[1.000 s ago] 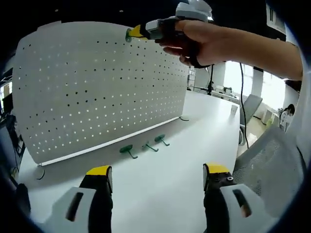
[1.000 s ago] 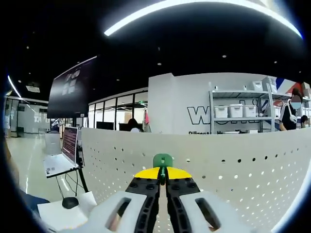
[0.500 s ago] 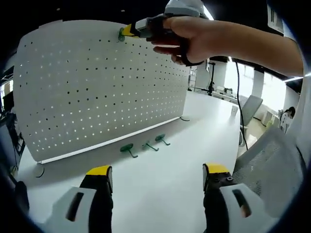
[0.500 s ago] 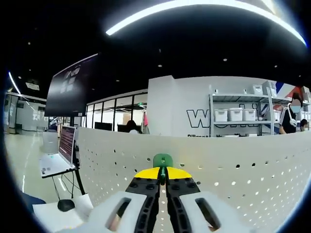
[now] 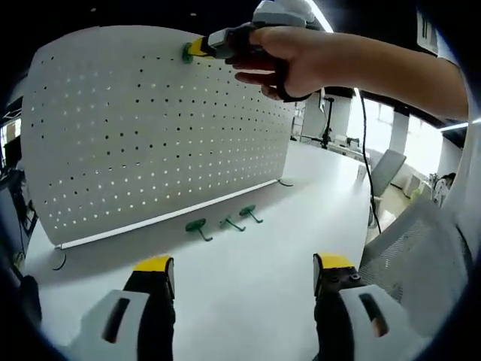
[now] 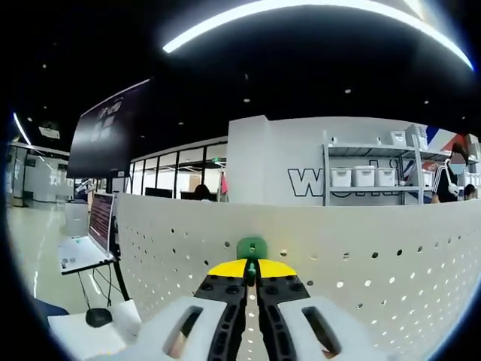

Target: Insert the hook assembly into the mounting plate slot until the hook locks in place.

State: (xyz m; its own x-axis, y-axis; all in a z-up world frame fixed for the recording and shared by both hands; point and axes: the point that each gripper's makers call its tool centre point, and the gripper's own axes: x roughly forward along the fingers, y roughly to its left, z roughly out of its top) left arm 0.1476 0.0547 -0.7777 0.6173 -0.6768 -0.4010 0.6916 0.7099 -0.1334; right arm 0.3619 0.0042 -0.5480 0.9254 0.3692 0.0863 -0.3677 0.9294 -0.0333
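Yellow-tipped jaws of the left gripper (image 5: 242, 272) stood wide apart with nothing between them, low over the white table (image 5: 248, 286). Beyond them three spare green hooks (image 5: 223, 223) lay in a loose row on the table, just in front of the foot of the upright white pegboard (image 5: 143, 135). Near the board's top edge the right gripper (image 5: 197, 50), held in a person's hand (image 5: 282, 60), pressed a green hook (image 5: 186, 53) against the perforated face.

From the right gripper view, the right gripper (image 6: 251, 269) had its jaws closed tight on the green hook (image 6: 252, 248), whose rounded head stood up just past the yellow tips and sat against the pegboard (image 6: 353, 263) close to its upper rim. Whether the hook had entered a hole could not be told. Farther off, over the board, stood a shelving rack (image 6: 368, 180) with white bins and a dark monitor (image 6: 109, 131).
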